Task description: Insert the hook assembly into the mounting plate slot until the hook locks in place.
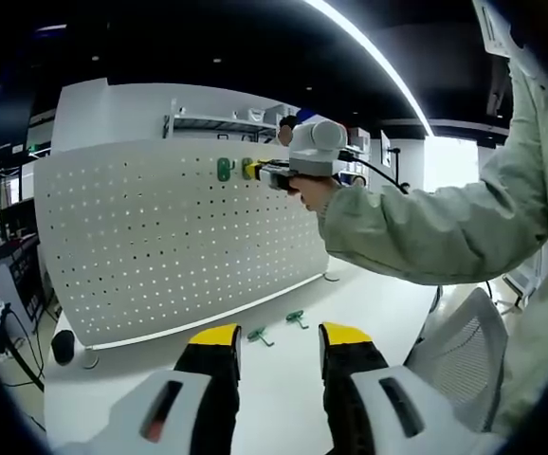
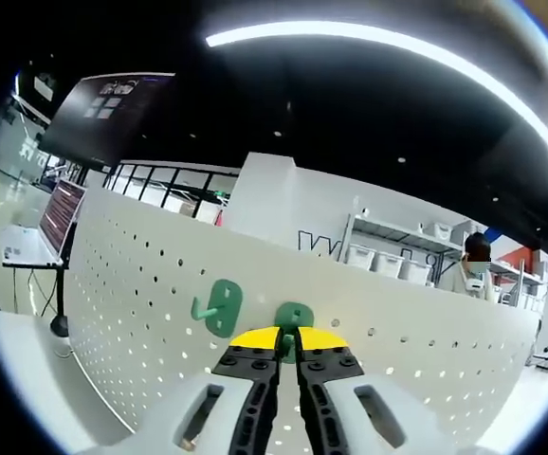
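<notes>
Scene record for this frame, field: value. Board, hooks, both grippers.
board: white pegboard, upright on the white table
hook mounted: green hook already on the board, left of the held one in the right gripper view
hook in hand: second green hook against the board, between the jaw tips
right gripper: shut on the second green hook, at the board's upper row
left gripper: open, holding nothing, low above the table
spare hooks: two green hooks lying on the table near the board's base
lock state: cannot tell
</notes>
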`<state>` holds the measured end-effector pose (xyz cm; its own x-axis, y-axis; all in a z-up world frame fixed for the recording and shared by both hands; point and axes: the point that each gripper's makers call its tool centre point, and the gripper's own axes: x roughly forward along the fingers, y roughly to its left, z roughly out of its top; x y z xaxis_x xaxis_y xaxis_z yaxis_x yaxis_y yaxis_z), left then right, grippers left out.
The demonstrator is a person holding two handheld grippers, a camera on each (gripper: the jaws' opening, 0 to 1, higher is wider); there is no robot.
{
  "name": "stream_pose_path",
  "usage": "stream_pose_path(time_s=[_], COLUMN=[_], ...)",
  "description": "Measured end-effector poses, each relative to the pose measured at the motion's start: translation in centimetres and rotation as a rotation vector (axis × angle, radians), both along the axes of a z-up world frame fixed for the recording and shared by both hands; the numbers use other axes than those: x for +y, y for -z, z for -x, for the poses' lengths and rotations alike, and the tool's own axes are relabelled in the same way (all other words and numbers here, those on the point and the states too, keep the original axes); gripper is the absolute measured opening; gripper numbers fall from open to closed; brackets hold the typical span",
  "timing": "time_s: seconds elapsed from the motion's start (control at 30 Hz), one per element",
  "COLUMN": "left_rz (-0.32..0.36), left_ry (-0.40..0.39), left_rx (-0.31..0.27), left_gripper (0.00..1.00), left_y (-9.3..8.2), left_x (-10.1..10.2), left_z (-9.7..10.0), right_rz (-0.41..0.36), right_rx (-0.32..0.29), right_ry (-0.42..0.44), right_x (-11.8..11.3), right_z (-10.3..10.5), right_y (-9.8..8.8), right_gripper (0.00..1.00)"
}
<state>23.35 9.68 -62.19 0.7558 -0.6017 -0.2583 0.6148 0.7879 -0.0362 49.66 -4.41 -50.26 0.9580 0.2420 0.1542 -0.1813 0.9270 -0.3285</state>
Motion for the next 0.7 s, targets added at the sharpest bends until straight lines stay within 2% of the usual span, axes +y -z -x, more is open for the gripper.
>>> stream_pose_path(time_s=[0.37,0.7], left_rz=[0.002,0.004], left_ry=[-0.004,-0.011], left_rx=[0.002,0.003], left_gripper=[0.33,0.34], left_y=[0.03,0.14], left_x=[0.11,0.28], left_z=[0.13,0.23], right_rz=[0.003,-0.001], right_rx=[0.005,0.009], right_ry=[0.0,0.005], right_x=[-0.01,-0.27], right_z=[0.11,0.61], right_y=[0.12,0.27], right_gripper=[0.05,0.12])
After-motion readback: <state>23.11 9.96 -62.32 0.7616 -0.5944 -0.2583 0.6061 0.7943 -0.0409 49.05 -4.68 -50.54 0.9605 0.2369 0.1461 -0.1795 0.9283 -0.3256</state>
